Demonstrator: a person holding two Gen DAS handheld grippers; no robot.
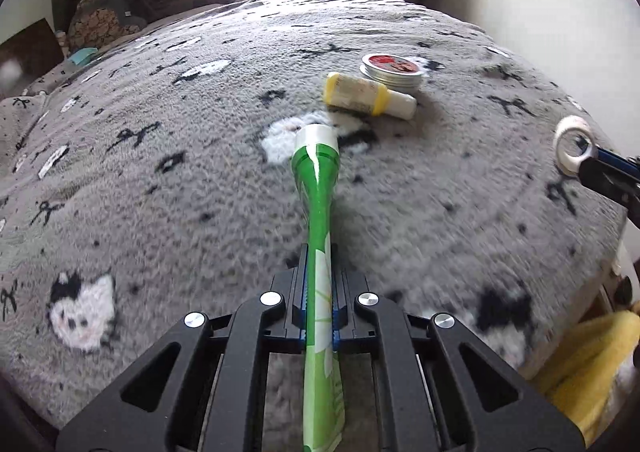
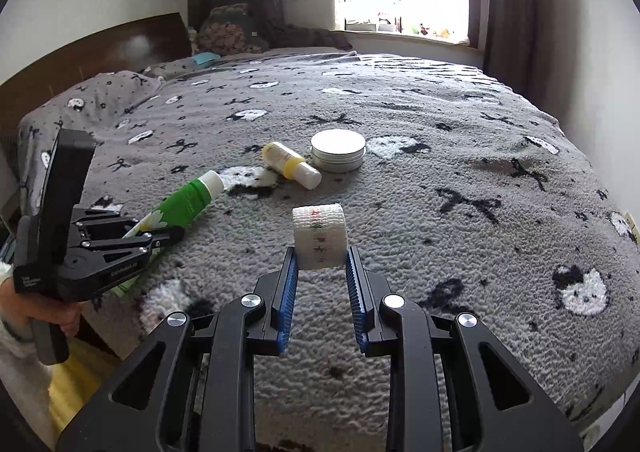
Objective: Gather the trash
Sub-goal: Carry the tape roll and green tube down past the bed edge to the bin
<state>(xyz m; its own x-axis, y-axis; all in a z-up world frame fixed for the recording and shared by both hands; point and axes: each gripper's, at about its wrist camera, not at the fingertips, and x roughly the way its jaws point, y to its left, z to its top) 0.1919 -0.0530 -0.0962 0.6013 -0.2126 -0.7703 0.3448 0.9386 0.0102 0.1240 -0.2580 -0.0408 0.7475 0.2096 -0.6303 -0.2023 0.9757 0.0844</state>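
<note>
- Trash partly gathered: left gripper (image 1: 320,316) clamps the green tube (image 1: 318,179); right gripper (image 2: 320,272) pinches the tape roll (image 2: 319,236), both lifted off the bed (image 2: 460,252).
- Left near the bed's middle: yellow bottle (image 2: 290,163), round tin (image 2: 338,155), touching.

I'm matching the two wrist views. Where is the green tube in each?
Left wrist: green tube runs up the centre, clamped in the left gripper.
Right wrist: green tube at left, held off the blanket.
Shared landmark: round tin beside the yellow bottle.
</note>
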